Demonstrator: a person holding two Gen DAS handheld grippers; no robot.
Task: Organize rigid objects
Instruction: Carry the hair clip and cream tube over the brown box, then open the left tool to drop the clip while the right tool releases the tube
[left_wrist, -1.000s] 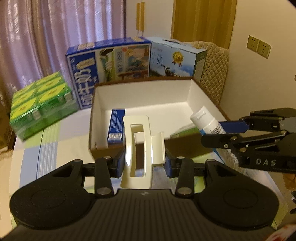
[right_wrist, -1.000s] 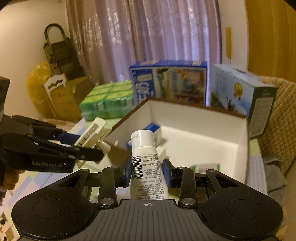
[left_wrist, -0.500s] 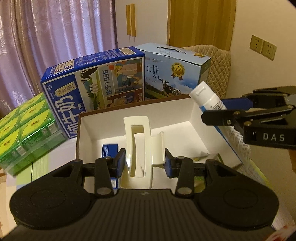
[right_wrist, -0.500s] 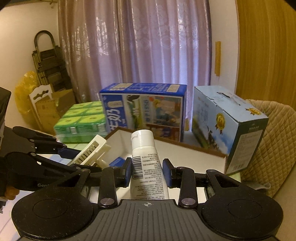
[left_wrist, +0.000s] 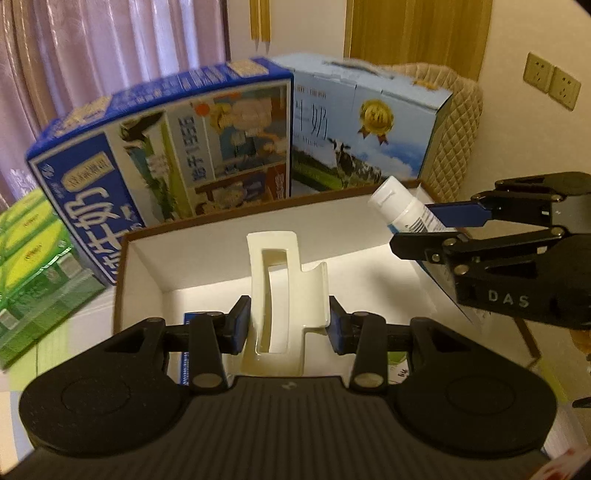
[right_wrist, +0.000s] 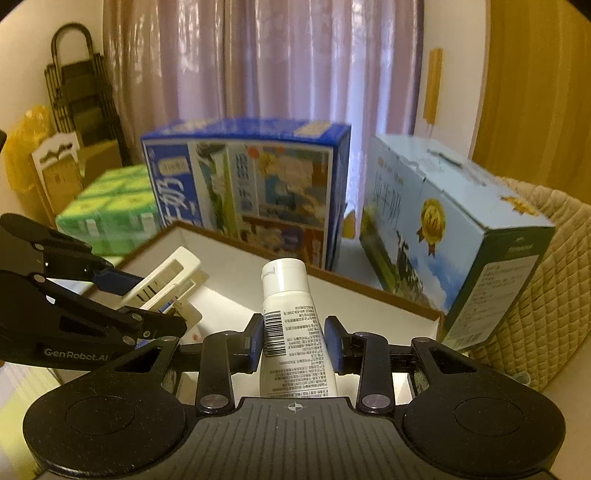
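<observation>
Pale purple curtains behind, then stacked cartons on a tabletop: green drink packs (left_wrist: 33, 266) far left of the open box, dark blue milk carton (left_wrist: 162, 147) and light blue milk carton (left_wrist: 362, 122) right behind its far wall.

Open box (left_wrist: 236, 221), white inside with a brown rim, as landmark. Compared with a second ago: fills far more of both views, cartons behind looming larger, both grippers now out over its interior rather than short of its near wall. Judged meaning: carry nearly finished, release into the box the likely next step, nothing let go yet.

Left gripper (left_wrist: 286, 325): over the left-centre of the box, clamped on a cream hair claw clip (left_wrist: 284, 291). Clip glossy, hard plastic, long slot through its middle, one wing flaring to the right; teeth visible from the right wrist view (right_wrist: 162, 284). Blue pads pressed on both its sides.

Below the left gripper, on the box floor: small blue packet (left_wrist: 192, 321), mostly hidden.

Right gripper (right_wrist: 293, 345): over the right side of the box, clenched around a white tube (right_wrist: 291, 325). Tube smooth, flip cap pointing away toward the far wall, barcode and fine print on its body. Seen from the left wrist view as well (left_wrist: 399, 206), angled up beside the box's right wall.
</observation>
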